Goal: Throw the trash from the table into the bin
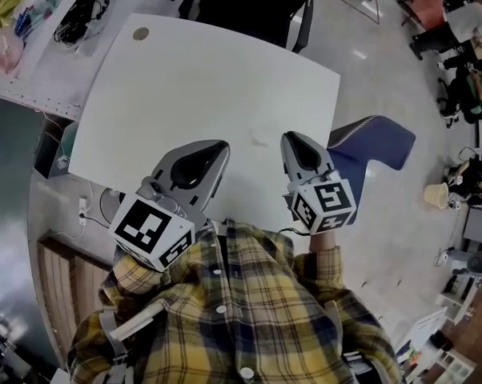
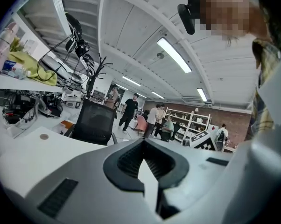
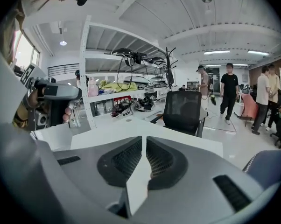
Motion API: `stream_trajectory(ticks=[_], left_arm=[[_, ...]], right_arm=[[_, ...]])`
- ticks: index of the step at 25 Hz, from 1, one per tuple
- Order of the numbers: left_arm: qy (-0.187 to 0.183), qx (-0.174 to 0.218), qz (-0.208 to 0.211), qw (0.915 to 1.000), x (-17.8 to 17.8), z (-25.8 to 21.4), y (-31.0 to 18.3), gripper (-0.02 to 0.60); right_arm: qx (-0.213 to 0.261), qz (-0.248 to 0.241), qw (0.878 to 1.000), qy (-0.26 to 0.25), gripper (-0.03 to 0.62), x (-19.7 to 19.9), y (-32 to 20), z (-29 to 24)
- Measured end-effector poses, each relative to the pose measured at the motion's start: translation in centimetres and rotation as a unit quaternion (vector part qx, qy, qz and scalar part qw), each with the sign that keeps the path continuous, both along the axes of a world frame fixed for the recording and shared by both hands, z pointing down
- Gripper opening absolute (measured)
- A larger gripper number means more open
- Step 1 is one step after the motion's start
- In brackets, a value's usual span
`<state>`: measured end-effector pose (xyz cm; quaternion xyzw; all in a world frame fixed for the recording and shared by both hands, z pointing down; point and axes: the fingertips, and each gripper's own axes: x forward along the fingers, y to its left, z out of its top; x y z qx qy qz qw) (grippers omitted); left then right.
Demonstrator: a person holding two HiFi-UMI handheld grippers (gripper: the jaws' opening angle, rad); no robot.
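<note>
1. Table (image 1: 185,70): a white top. The only trash visible on it is one pale scrap (image 1: 259,137), lying in the table's right half and close to its near edge. The scrap is faint, and its shape and long axis cannot be made out.
2. Left gripper (image 1: 218,148): over the table's near edge. Its jaws meet tip to tip with nothing between them.
3. Right gripper (image 1: 294,140): over the same edge, closer to the table's right corner. Its jaws are likewise closed and empty.
4. Governing relation: the scrap lies on the table between the two tips and a little beyond them, about equally near to each.
5. Blue object (image 1: 373,138): just off the table's right edge. It may be the bin, though this cannot be confirmed. If it is, the right gripper is probably better placed, and its jaws would have to open before any grasp.
</note>
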<state>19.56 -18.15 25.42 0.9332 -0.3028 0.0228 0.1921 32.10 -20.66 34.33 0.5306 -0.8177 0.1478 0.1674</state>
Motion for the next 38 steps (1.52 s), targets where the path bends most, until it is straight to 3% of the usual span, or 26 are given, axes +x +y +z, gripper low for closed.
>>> stream_trajectory(ticks=[1, 3, 9, 13, 23, 34, 38], left_arm=[[-0.001, -0.003, -0.002, 1.0000, -0.2, 0.2, -0.1, 0.006], [-0.004, -0.008, -0.006, 0.9999, -0.4, 0.7, -0.1, 0.006], [-0.020, -0.028, -0.017, 0.9993, -1.1, 2.2, 0.2, 0.006], [-0.036, -0.034, -0.030, 0.9983, -2.0, 3.2, -0.3, 0.005], [-0.052, -0.062, -0.061, 0.9949, -3.2, 5.7, 0.3, 0.006], [-0.055, -0.066, -0.065, 0.9942, -3.4, 6.3, 0.5, 0.005], [-0.056, -0.065, -0.068, 0.9941, -3.9, 6.3, 0.6, 0.006]], right_arm=[[-0.008, -0.009, 1.000, 0.006, 0.006, -0.1, -0.2, 0.8], [-0.027, -0.027, 0.999, 0.013, 0.081, -0.4, -0.4, 2.3], [-0.078, -0.064, 0.994, 0.031, 0.138, -0.6, -0.7, 7.3], [-0.102, -0.083, 0.989, 0.067, 0.149, -0.1, -0.9, 11.1], [-0.148, -0.102, 0.980, 0.091, 0.170, 1.2, -1.2, 17.7], [-0.175, -0.098, 0.972, 0.120, 0.172, 1.4, -2.0, 21.4], [-0.167, -0.088, 0.974, 0.128, 0.060, 1.5, -2.2, 21.4]])
